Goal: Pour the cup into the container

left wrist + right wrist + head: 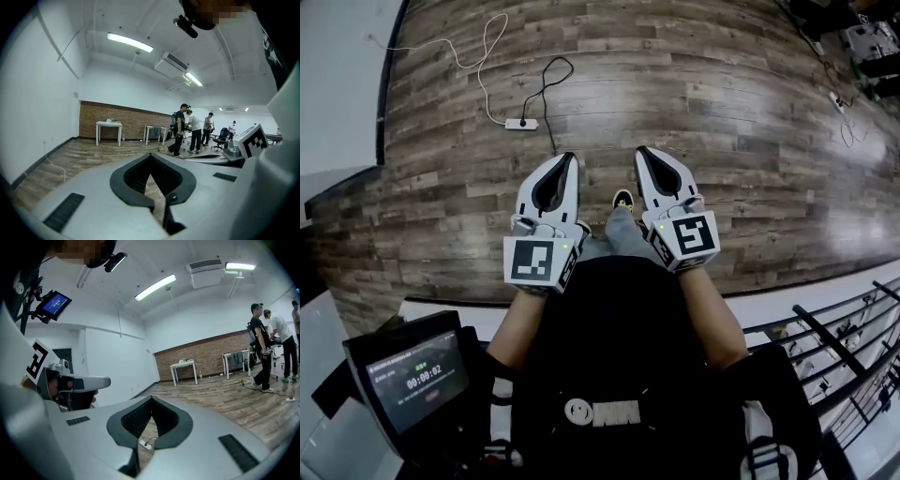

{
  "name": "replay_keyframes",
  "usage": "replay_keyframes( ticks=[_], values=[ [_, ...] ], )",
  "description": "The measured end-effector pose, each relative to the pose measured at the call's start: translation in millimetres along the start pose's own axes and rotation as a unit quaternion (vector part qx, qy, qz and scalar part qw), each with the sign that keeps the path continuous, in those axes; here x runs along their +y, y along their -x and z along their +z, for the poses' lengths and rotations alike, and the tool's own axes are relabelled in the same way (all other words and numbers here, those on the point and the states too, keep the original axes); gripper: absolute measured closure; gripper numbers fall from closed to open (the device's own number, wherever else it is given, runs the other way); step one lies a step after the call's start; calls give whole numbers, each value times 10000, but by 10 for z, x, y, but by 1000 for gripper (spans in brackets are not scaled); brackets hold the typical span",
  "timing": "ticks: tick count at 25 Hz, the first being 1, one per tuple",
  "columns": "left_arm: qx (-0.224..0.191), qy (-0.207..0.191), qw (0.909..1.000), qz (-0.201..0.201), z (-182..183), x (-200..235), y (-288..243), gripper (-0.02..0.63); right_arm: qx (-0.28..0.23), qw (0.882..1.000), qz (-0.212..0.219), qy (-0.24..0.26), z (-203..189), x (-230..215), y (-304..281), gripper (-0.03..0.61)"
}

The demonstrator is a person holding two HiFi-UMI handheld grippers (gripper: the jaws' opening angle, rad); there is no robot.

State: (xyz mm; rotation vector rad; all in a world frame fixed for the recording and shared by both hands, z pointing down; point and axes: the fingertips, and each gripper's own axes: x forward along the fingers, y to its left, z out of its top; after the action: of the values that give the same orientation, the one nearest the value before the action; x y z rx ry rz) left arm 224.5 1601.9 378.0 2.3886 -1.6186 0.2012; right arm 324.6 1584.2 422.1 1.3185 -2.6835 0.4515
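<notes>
No cup and no container shows in any view. In the head view my left gripper [569, 157] and my right gripper [643, 151] are held side by side in front of the body, above a wood-plank floor [694, 84]. Both point away from me. In the left gripper view the left gripper [151, 155] has its jaws closed tip to tip with nothing between them. In the right gripper view the right gripper [151, 398] is likewise shut and empty. The floor shows through the gap behind each pair of tips.
A white power strip [522, 123] with cables lies on the floor ahead. White tables [108, 124] stand by a brick wall, and several people [180, 129] stand to the right. A small screen [417, 380] sits at my lower left and a railing [834, 337] at my right.
</notes>
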Motion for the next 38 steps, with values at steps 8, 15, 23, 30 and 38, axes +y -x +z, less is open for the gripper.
replay_keyframes(
  ticks=[8, 15, 23, 30, 38],
  values=[
    [96, -82, 9996, 237, 46, -15, -315, 615, -60, 9998, -12, -163, 94, -482, -160, 574],
    [140, -87, 9997, 200, 80, 47, -436, 615, 48, 9995, -74, -317, 43, -517, -286, 574],
    [113, 141, 9998, -24, 94, 368, -573, 615, 176, 9995, -224, -154, 98, -384, -603, 574],
    [106, 331, 9990, -270, 245, 870, -754, 615, 329, 9993, -193, 60, 283, -151, -1286, 574],
    [43, 390, 9987, -320, 294, 1059, -773, 615, 333, 9991, -207, 136, 292, -3, -1409, 574]
  ],
)
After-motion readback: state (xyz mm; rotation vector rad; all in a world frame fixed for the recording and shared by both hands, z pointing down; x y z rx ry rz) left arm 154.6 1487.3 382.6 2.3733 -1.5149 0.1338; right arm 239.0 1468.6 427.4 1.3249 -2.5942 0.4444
